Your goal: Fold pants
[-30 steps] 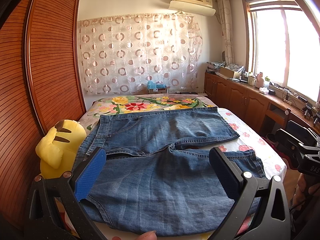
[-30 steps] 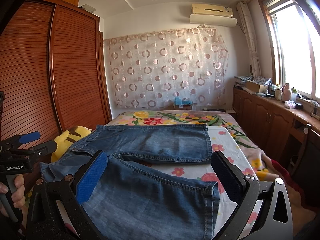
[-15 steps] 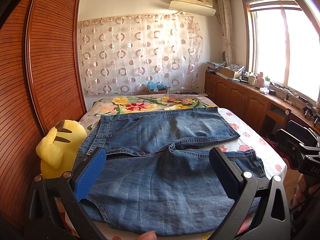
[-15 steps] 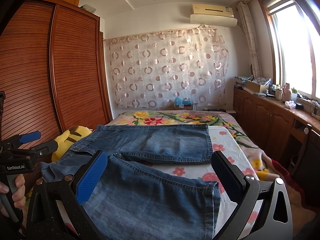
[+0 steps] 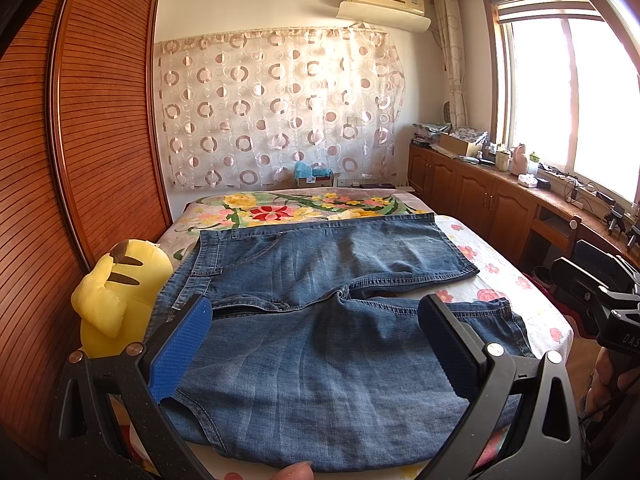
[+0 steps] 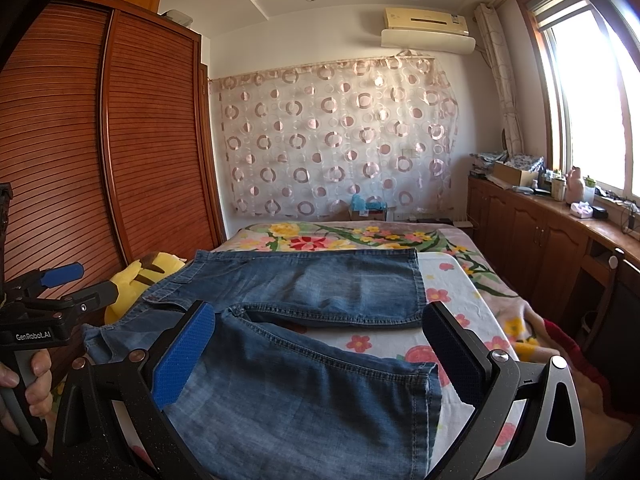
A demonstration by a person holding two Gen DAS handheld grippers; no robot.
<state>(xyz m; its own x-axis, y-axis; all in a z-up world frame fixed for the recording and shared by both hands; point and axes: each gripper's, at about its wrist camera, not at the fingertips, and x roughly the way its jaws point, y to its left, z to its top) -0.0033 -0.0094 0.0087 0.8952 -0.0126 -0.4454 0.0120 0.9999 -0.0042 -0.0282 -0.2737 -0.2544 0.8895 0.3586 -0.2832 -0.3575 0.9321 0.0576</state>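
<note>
Just ahead of the left hand-held gripper (image 5: 314,344), whose blue-padded fingers stand wide apart and released with nothing between them, lies the nearer leg and seat of the jeans (image 5: 320,340), spread flat across the bed (image 5: 500,276). The right hand-held gripper (image 6: 318,354) is likewise released and empty; directly before it runs the nearer leg, its hem (image 6: 430,372) lying just inside the right finger. Neither one touches the cloth as far as can be seen.

Beyond both, the farther leg stretches across the bed to the right, its hem (image 6: 416,284) past the right hand-held gripper's reach line, with a strip of flowered sheet showing between the two legs. To the left of the left hand-held gripper, beside the waistband (image 5: 188,276), sits a yellow plush toy (image 5: 116,292) against the wardrobe (image 5: 80,160). Farther still is the floral bedspread, then the circle-patterned curtain (image 5: 280,108).

The fold looks not yet begun: the pants lie open, legs apart. The next move probably calls for lowering both onto the near leg, one at the waist side and one at the hem, clamping the edge, and carrying it over onto the far leg so the seams meet.
</note>
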